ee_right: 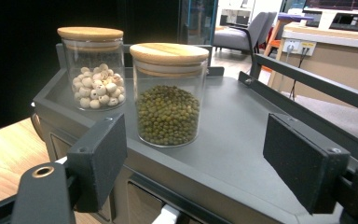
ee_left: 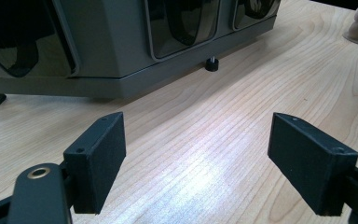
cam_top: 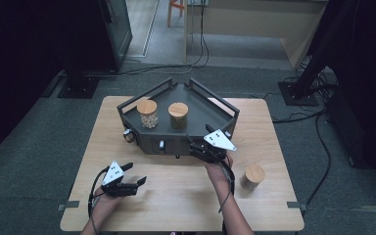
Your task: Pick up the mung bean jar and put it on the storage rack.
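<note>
Two jars stand on the grey tray [cam_top: 223, 113], so the open, empty right claw [cam_top: 199, 147] should advance toward 12 o'clock, centred on the green-bean jar [ee_right: 169, 93], without bumping the white-bead jar [ee_right: 92, 67].

A black speaker stand base [cam_top: 78, 87] and cables [cam_top: 323, 142] sit on the grey carpeted floor [cam_top: 39, 142].
</note>
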Motion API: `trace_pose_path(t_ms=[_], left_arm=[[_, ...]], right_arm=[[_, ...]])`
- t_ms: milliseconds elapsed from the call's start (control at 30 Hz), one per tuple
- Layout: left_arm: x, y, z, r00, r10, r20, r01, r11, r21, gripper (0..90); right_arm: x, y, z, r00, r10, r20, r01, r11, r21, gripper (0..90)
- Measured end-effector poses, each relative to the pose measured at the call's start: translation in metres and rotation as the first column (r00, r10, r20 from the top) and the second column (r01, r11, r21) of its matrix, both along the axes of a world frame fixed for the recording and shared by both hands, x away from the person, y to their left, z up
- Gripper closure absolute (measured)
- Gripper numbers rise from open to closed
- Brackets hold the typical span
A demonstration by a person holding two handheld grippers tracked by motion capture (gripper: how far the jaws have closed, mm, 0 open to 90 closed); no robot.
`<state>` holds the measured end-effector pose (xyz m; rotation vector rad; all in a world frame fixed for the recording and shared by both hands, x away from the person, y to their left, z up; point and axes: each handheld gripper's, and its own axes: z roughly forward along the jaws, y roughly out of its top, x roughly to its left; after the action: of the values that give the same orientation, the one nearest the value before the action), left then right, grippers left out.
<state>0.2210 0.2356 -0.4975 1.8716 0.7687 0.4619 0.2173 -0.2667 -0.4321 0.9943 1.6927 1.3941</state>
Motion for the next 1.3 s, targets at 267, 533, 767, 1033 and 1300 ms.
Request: trace_pose_path(t_ms=[267,533,767,1033,1300], left_arm=[[0.000,-0.002,0.000,1.0000,-0.007,-0.001,0.007,1.0000,0.005,18.7],[0.000,-0.003,0.000,1.0000,-0.007,-0.004,0.007,1.0000,0.006,18.7],[0.001,-0.003,0.000,1.0000,-0.008,-0.006,0.008,0.9999,0.008,18.7],[0.001,-0.004,0.000,0.9999,-0.010,-0.008,0.011,0.9999,0.010,18.7],[0.001,-0.004,0.000,0.9999,-0.011,-0.010,0.012,0.9998,0.015,18.7]], right_arm=[[-0.009,-0.009,-0.001,1.0000,-0.002,0.000,0.002,1.000,-0.019,21.9],[-0.022,-0.015,-0.006,0.9994,-0.023,0.026,0.024,0.997,-0.078,21.9],[-0.029,-0.025,-0.008,0.9994,-0.028,0.018,0.029,0.998,-0.058,21.8],[-0.037,-0.036,-0.013,0.9996,-0.027,0.012,0.028,0.998,-0.056,21.8],[-0.043,-0.043,-0.018,0.9995,-0.031,0.005,0.031,0.998,-0.048,21.8]])
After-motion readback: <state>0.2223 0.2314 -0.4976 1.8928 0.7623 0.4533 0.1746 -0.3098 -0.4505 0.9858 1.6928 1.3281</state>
